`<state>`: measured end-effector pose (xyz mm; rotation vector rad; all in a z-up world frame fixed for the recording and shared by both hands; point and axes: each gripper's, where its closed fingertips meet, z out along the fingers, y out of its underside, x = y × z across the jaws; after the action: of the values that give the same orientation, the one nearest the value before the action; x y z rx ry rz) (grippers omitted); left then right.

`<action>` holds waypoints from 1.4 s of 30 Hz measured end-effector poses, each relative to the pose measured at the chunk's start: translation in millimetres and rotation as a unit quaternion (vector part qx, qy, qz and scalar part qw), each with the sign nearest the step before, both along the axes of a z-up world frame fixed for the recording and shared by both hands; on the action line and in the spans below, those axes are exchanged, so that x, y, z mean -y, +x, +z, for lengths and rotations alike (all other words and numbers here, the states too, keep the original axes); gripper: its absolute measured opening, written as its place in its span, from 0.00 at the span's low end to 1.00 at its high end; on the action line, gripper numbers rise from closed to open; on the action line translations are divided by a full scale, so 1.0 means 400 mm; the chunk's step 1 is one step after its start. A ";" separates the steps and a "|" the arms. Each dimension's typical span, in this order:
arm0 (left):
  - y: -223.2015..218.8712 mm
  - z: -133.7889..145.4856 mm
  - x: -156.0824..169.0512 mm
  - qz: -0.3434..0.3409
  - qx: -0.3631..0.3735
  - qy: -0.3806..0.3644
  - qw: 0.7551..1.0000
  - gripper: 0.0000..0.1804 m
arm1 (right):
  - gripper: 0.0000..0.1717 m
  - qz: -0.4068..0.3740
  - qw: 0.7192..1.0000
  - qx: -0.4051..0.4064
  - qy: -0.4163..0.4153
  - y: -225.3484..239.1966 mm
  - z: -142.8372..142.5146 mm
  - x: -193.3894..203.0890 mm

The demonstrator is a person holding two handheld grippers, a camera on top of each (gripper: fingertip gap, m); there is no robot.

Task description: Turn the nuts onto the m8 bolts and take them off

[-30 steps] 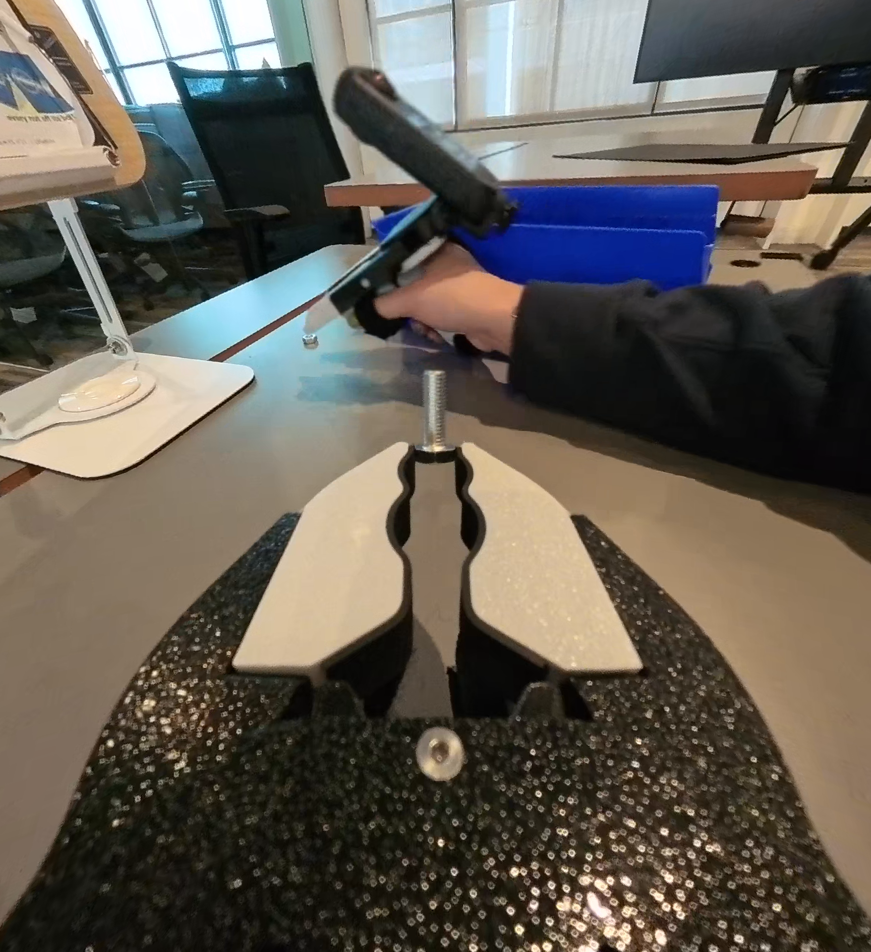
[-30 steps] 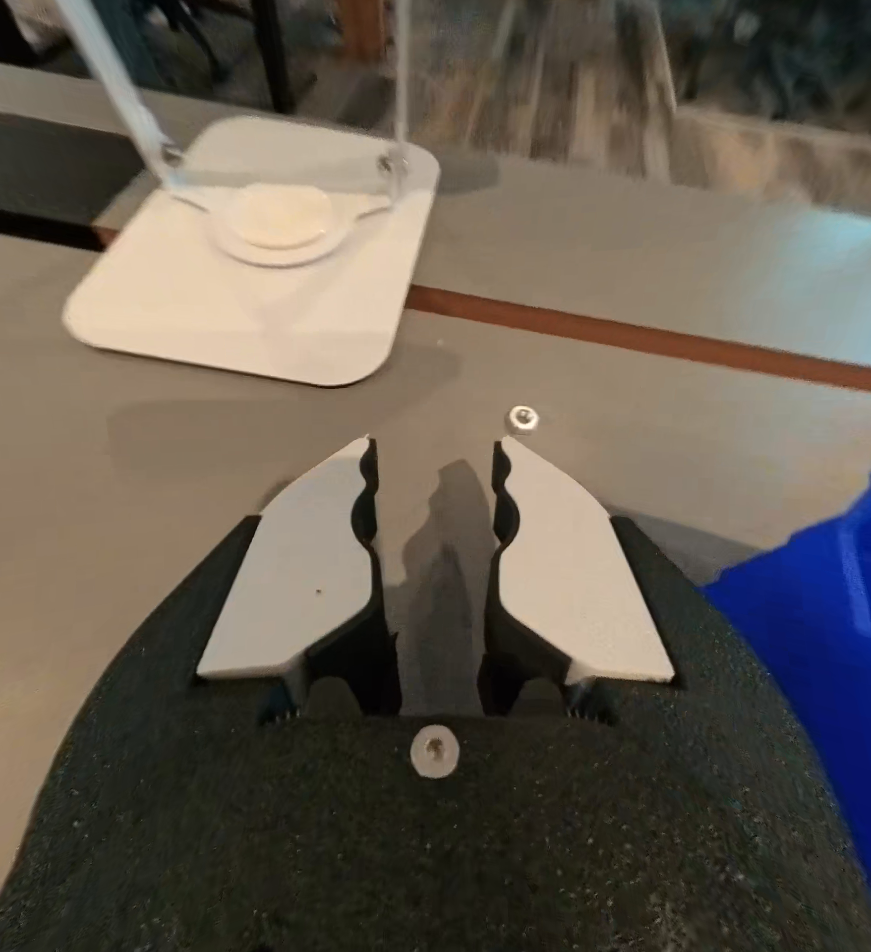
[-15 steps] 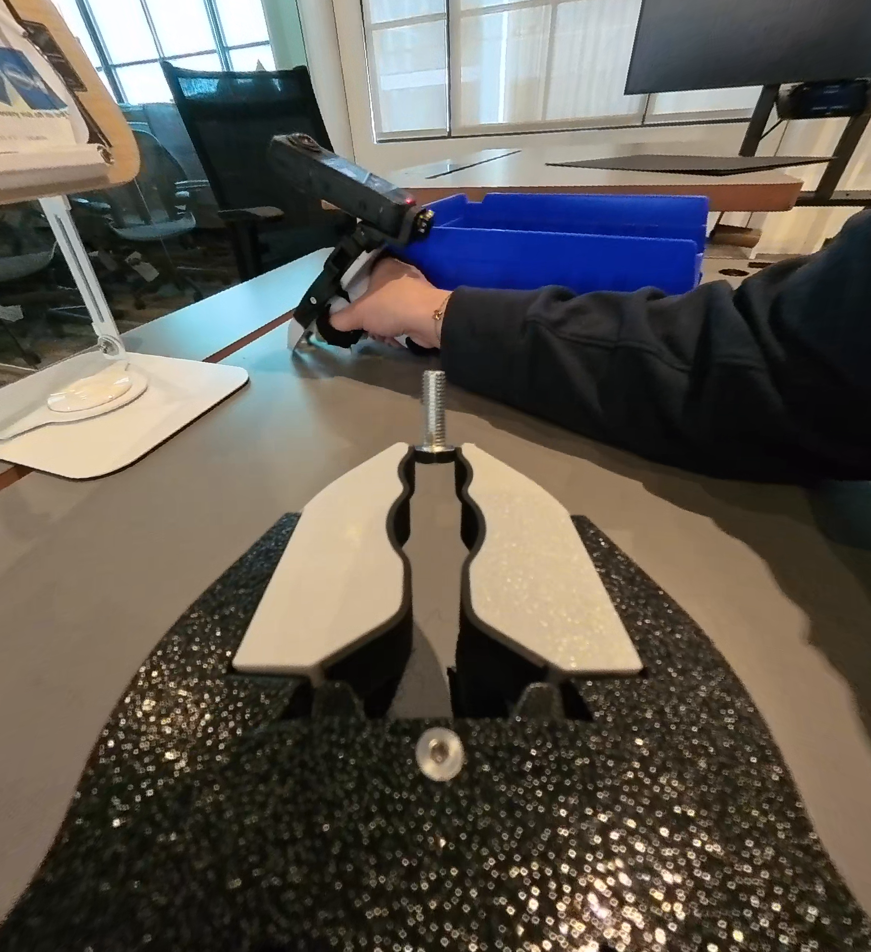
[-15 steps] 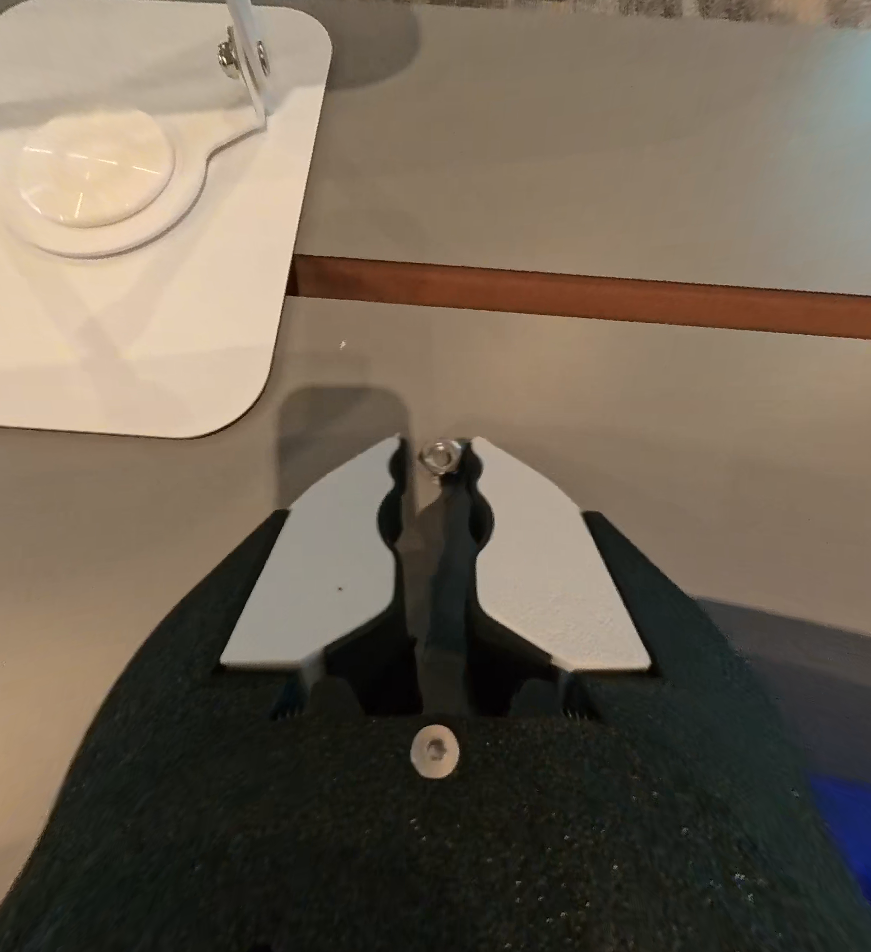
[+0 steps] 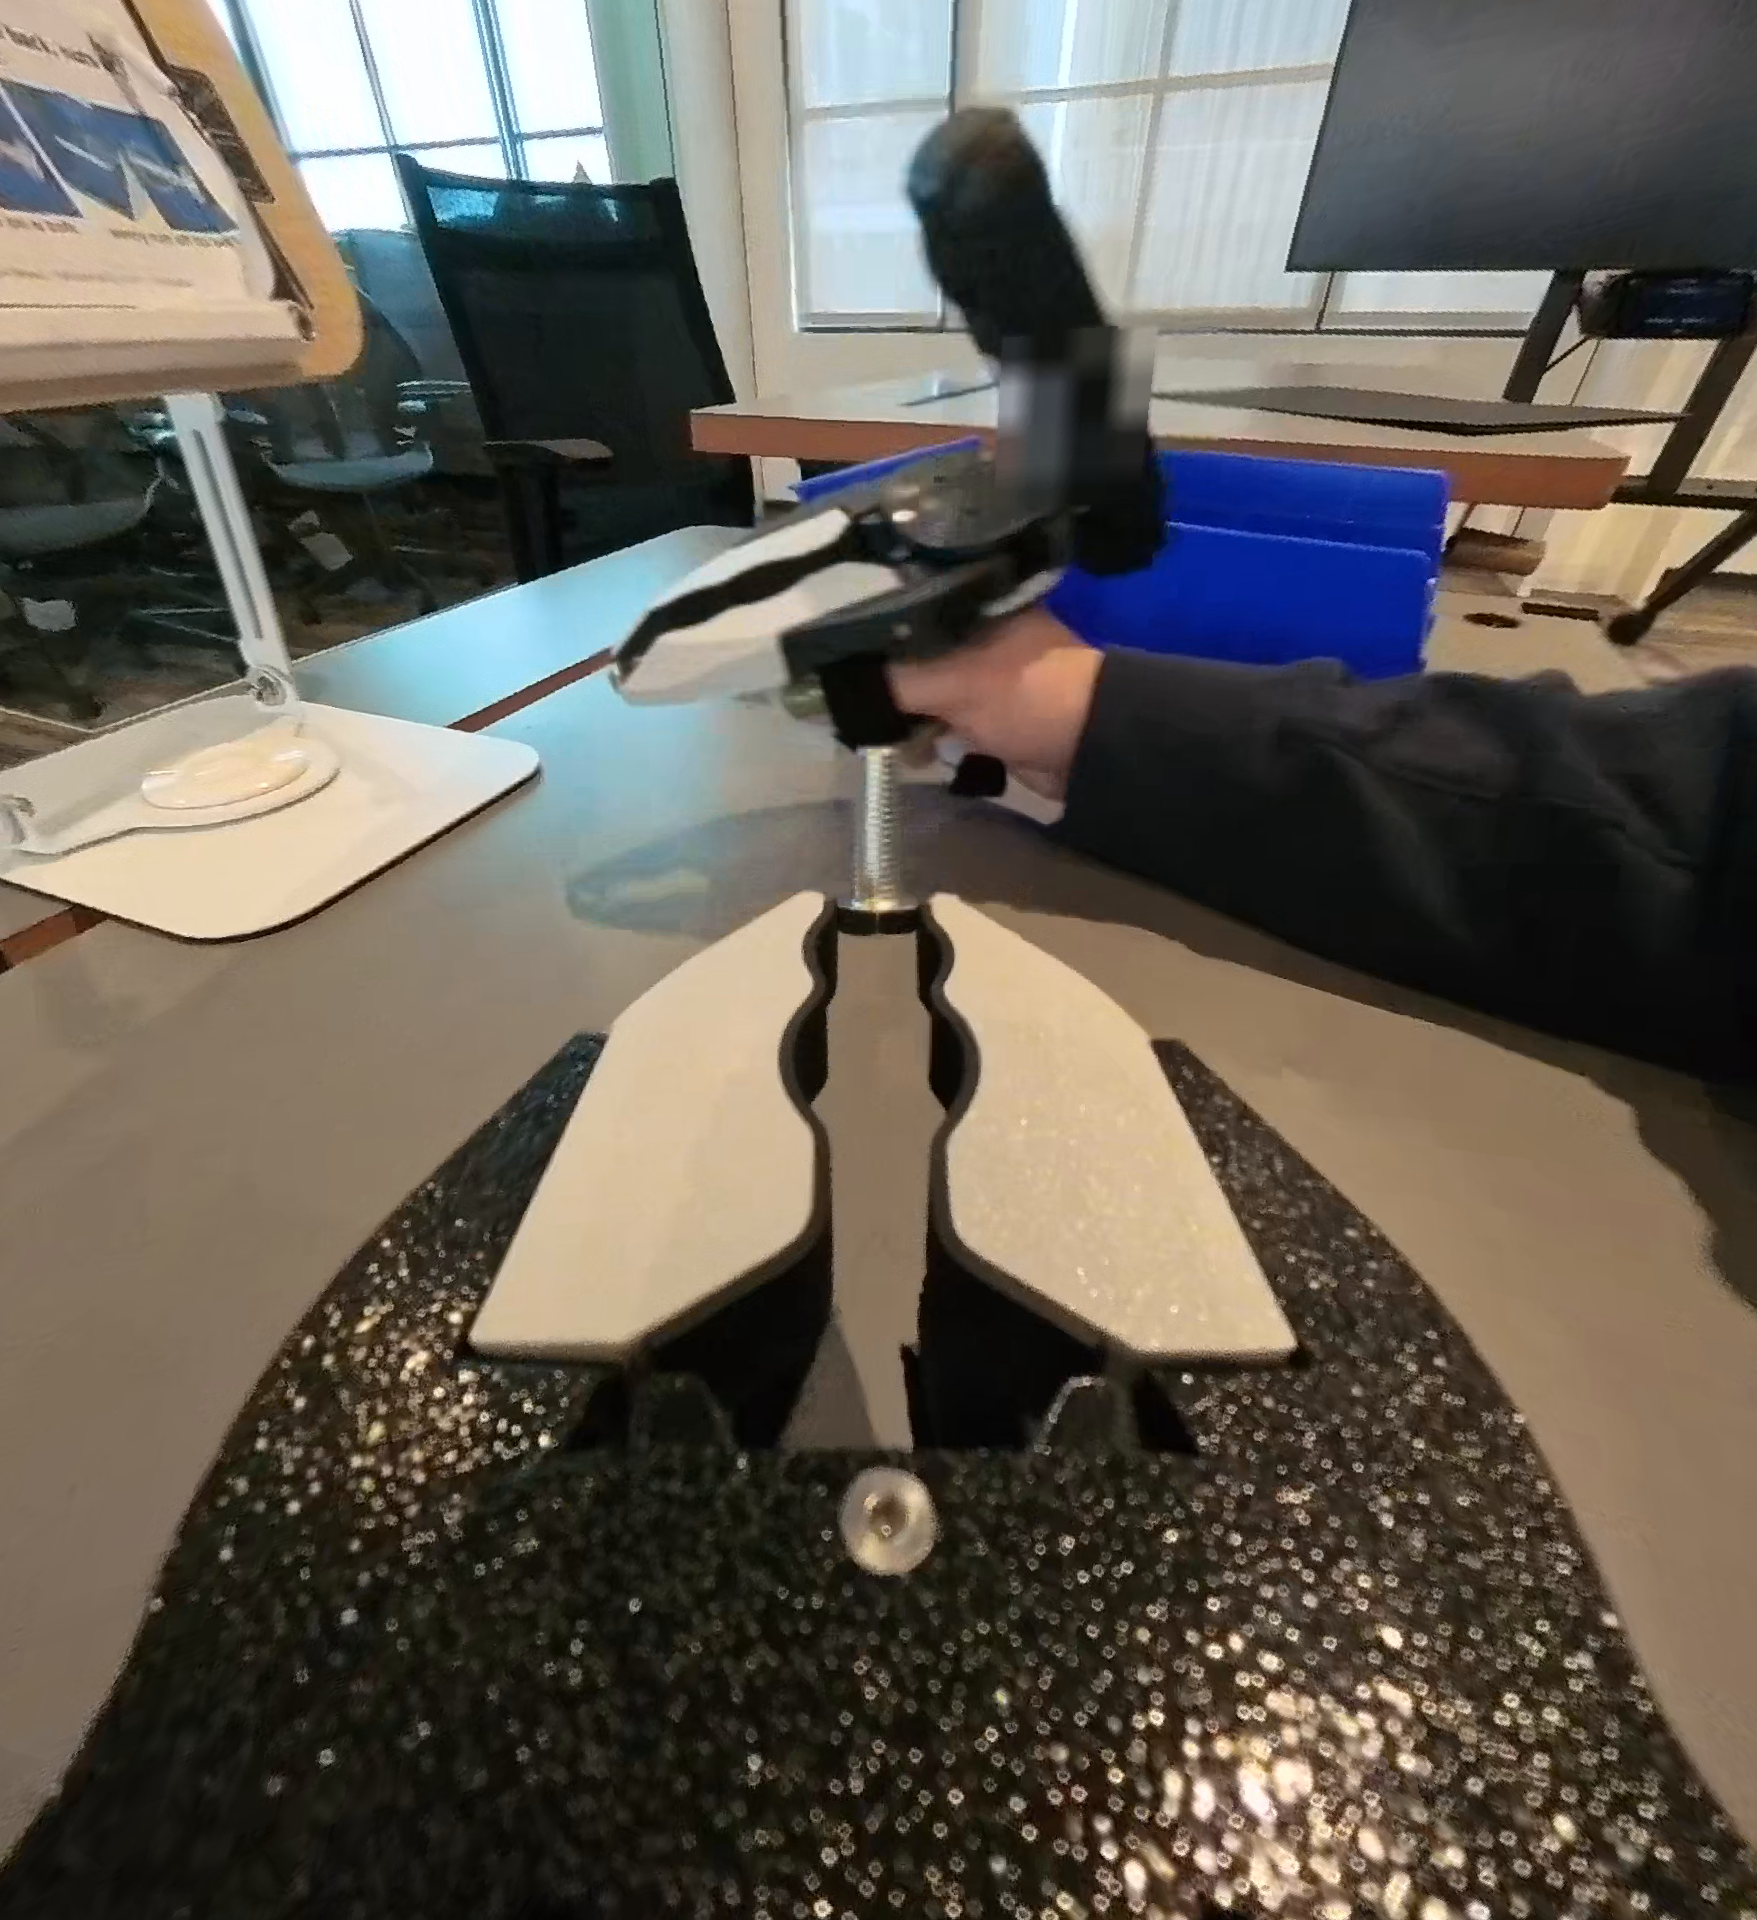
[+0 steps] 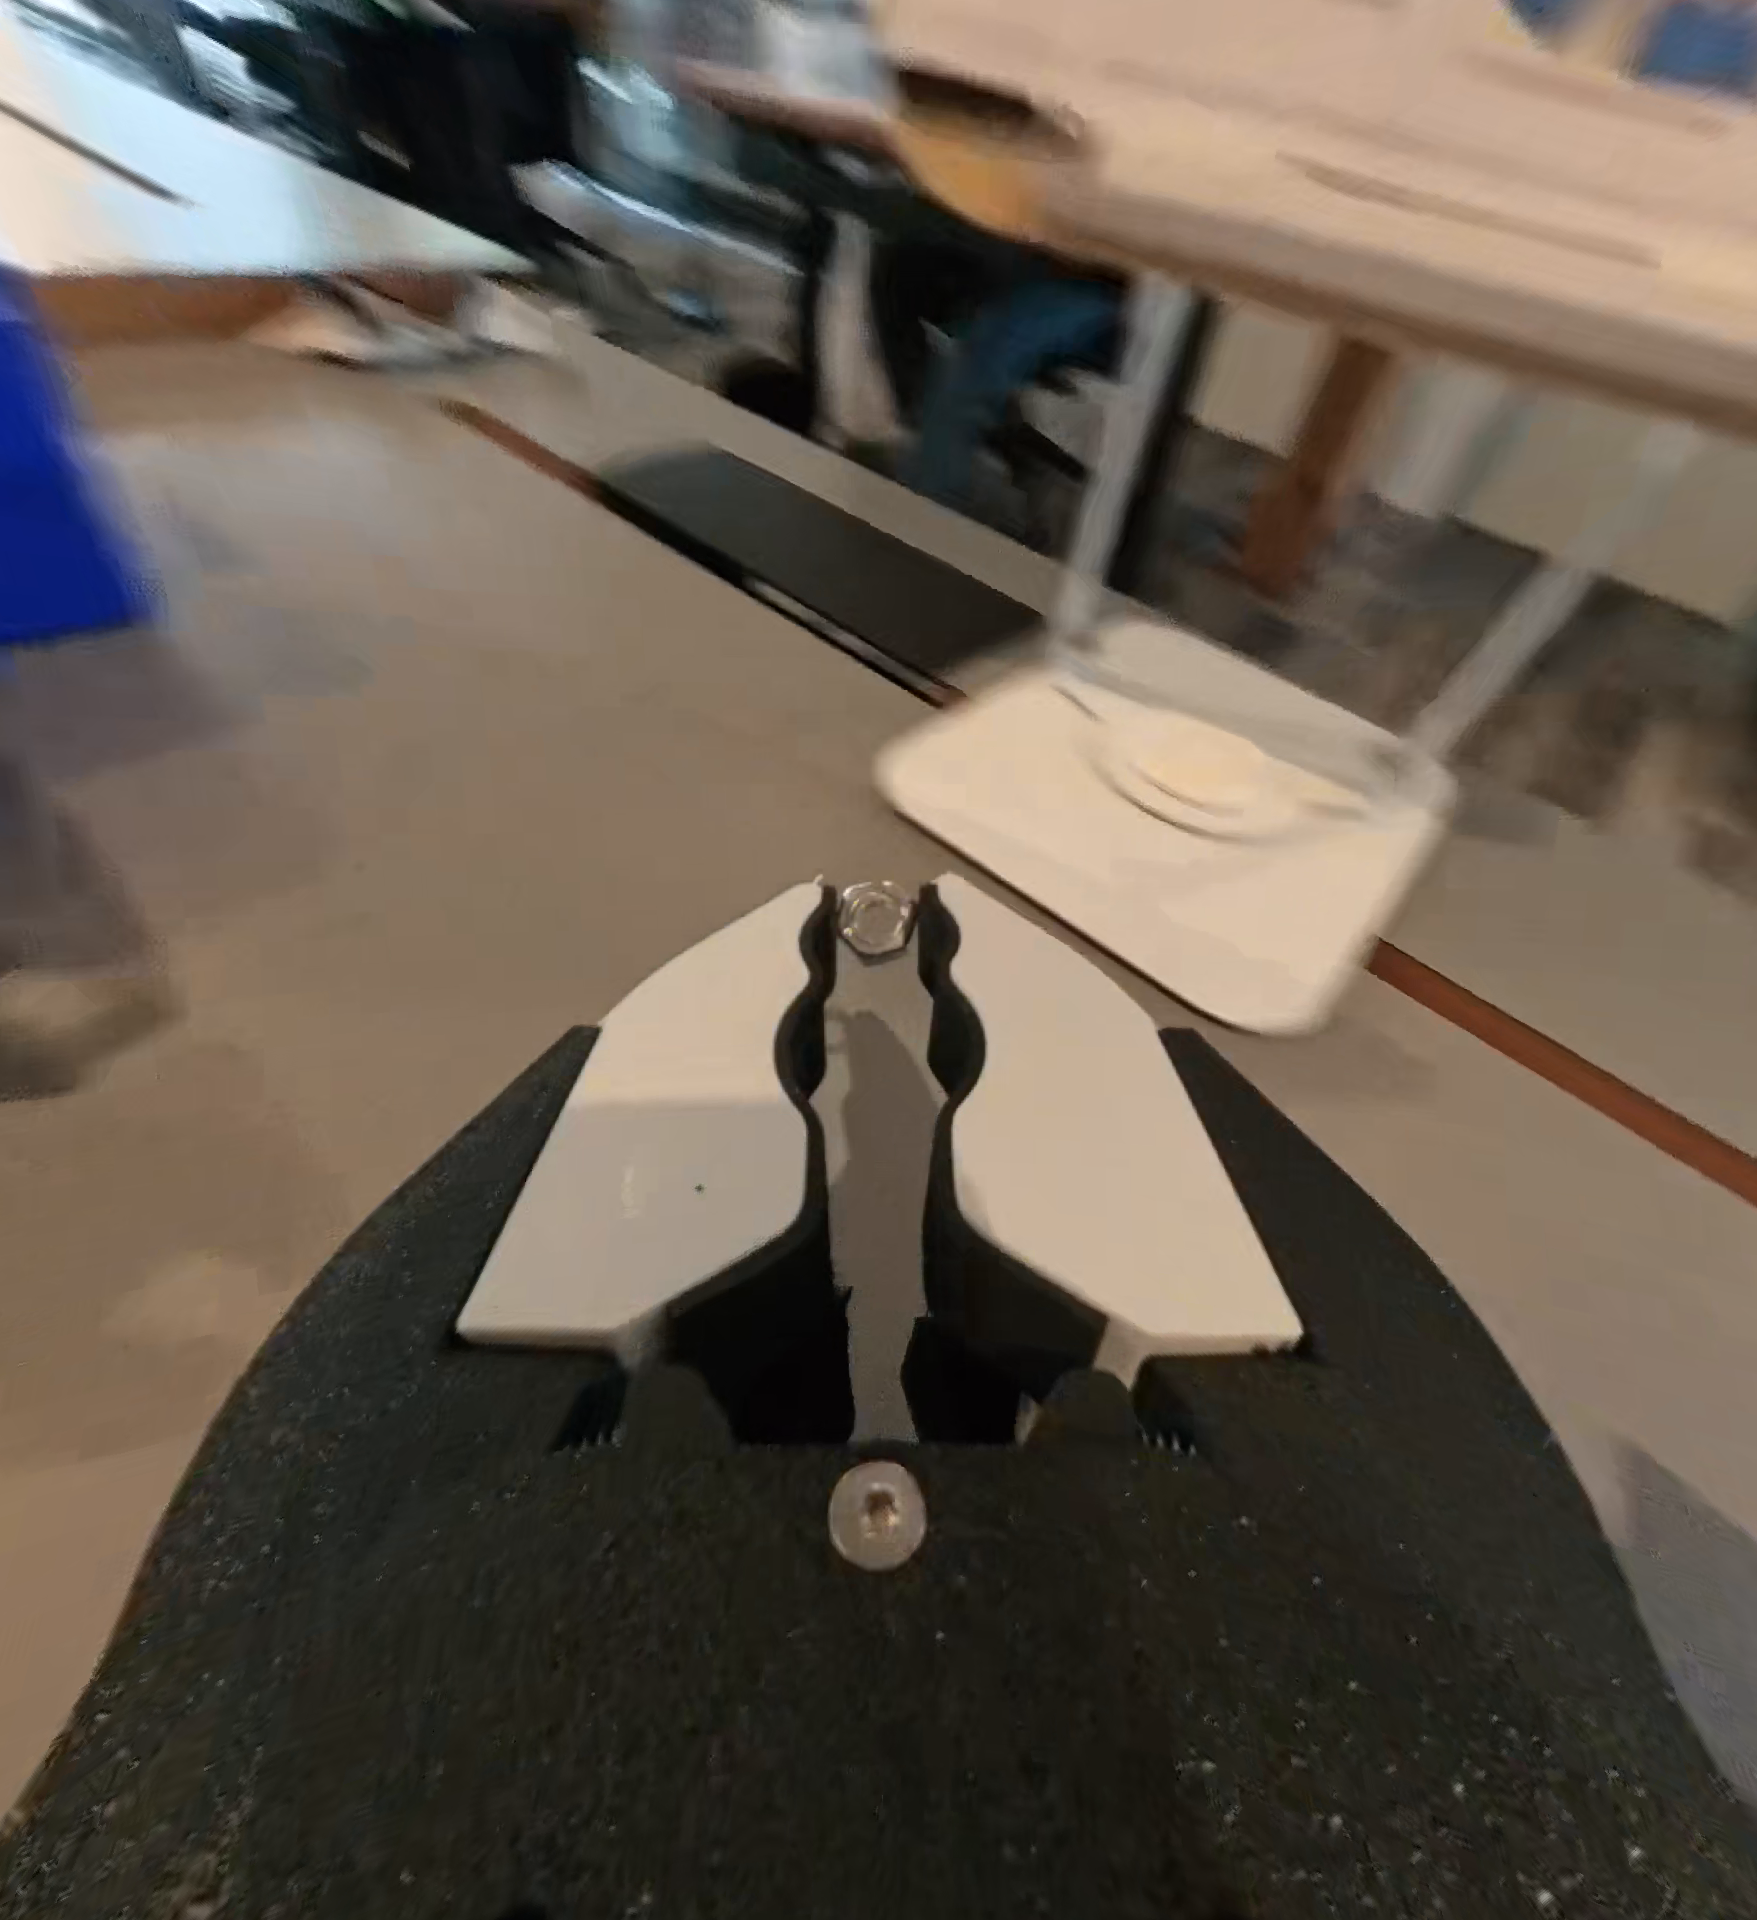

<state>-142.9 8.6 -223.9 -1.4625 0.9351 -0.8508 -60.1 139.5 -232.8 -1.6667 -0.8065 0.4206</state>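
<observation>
My left gripper (image 5: 877,920) is shut on the head of a silver bolt (image 5: 876,831), which stands upright with its threaded end up over the grey table (image 5: 230,1091). My right gripper (image 6: 876,904) is shut on a small silver hex nut (image 6: 874,917), held flat at the fingertips above the table. The right gripper also shows in the left wrist view (image 5: 645,655), raised in a person's hand, level with the bolt's top, its fingertips to the bolt's left. The bolt's tip is hidden behind that gripper's body.
A white stand base (image 5: 261,810) sits at the left, also in the right wrist view (image 6: 1196,821). Blue bins (image 5: 1269,561) stand at the back behind the sleeve (image 5: 1425,831). A brown seam (image 6: 1601,1112) crosses the table. Left tips to right tips: about 15 cm.
The right gripper closed on the nut lying on the table, lifted it and swung back toward the bolt. The left gripper held the bolt still.
</observation>
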 end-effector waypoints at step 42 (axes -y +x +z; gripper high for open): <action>-0.003 -0.021 0.007 0.009 -0.071 0.025 0.997 0.07 | 0.08 0.143 0.960 -0.096 -0.221 -0.216 0.064 0.326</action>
<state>-144.2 5.7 -232.3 -1.5002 1.0406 -0.7133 -146.5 9.3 -207.0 -1.8821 -0.8519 1.0105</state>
